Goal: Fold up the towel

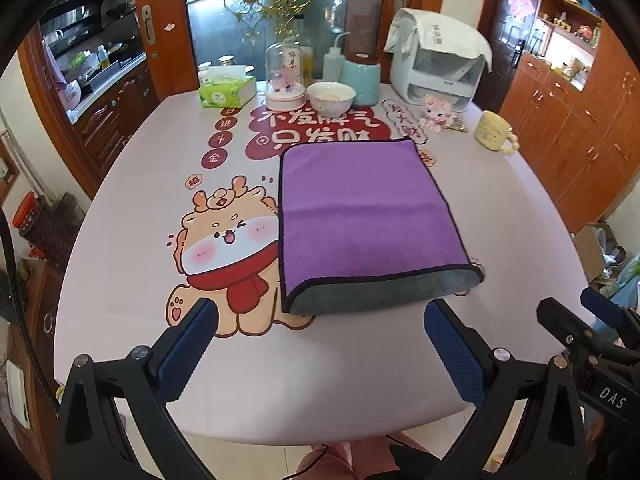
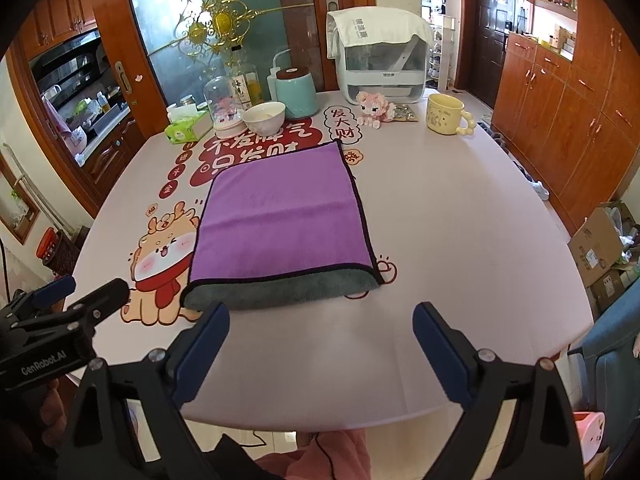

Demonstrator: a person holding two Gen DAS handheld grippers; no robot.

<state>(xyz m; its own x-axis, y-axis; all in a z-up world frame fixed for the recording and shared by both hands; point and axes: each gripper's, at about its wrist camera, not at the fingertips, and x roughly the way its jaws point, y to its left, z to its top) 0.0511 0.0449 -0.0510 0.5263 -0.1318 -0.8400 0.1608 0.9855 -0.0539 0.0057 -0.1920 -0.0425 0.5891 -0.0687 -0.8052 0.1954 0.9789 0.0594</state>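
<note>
A purple towel (image 1: 360, 216) with a grey underside and dark hem lies folded flat on the pink table (image 1: 340, 360); its grey fold faces me. It also shows in the right wrist view (image 2: 284, 216). My left gripper (image 1: 320, 320) is open and empty, held above the table just short of the towel's near edge. My right gripper (image 2: 320, 324) is open and empty, also just short of the near edge. The right gripper shows at the right of the left wrist view (image 1: 580, 320), and the left gripper at the left of the right wrist view (image 2: 84, 296).
At the table's far side stand a tissue box (image 1: 226, 92), a glass dome (image 1: 285, 76), a white bowl (image 1: 331, 98), a teal canister (image 1: 362, 80), a white appliance (image 1: 436, 68), a plush toy (image 1: 436, 114) and a yellow mug (image 1: 494, 132). Wooden cabinets (image 2: 560, 112) stand to the right.
</note>
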